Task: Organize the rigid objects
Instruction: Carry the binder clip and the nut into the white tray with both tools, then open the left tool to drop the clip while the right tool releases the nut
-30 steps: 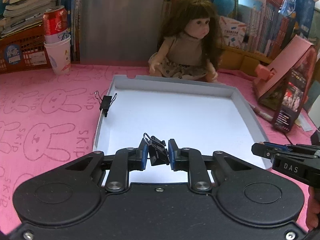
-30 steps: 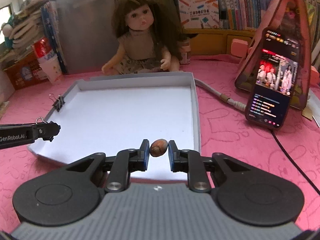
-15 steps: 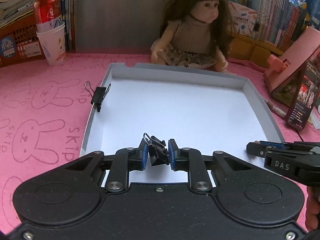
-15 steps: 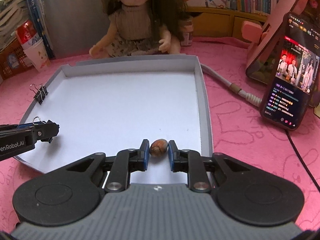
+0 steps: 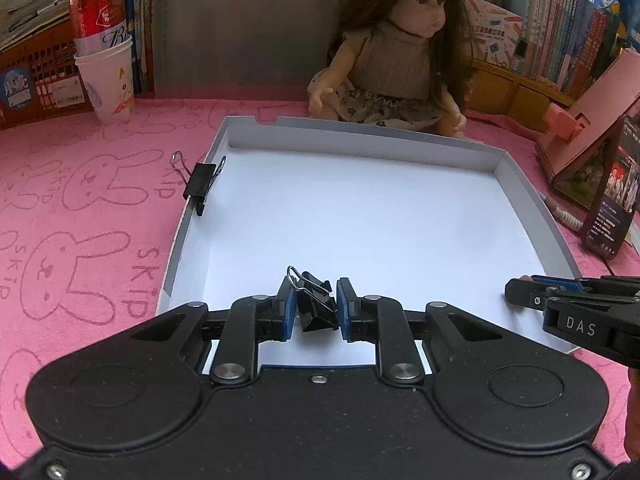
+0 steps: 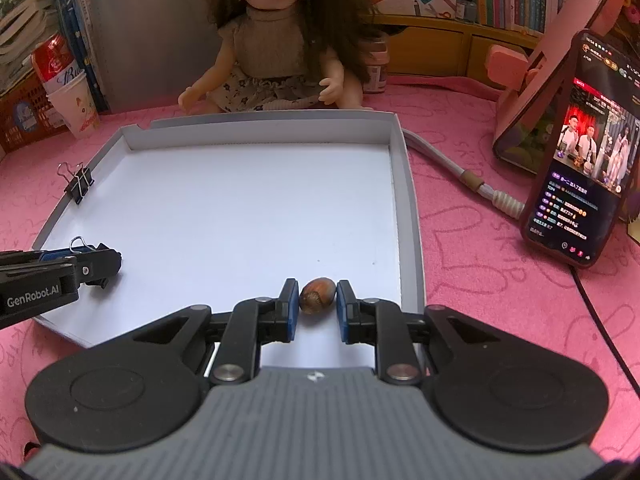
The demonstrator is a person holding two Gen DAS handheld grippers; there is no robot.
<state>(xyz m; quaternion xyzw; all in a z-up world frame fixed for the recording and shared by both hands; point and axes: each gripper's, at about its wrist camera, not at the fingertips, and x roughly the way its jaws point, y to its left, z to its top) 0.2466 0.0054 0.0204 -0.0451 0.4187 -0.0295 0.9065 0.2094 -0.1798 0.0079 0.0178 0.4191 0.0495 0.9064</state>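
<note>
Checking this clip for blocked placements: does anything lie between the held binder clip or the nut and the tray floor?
Nothing visible does. The tray floor ahead of the binder clip and the nut is bare; the only other clip sits on its left wall.

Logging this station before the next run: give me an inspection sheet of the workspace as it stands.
Surface: pink bunny-print cloth.
Job's things: white tray; binder clip on its left rim.
Clutter: doll, can in paper cup.
Grippers: left claw shut on second binder clip; right claw shut on brown nut.
Cables: white cable beside phone.
Surroundings: bookshelves.
</note>
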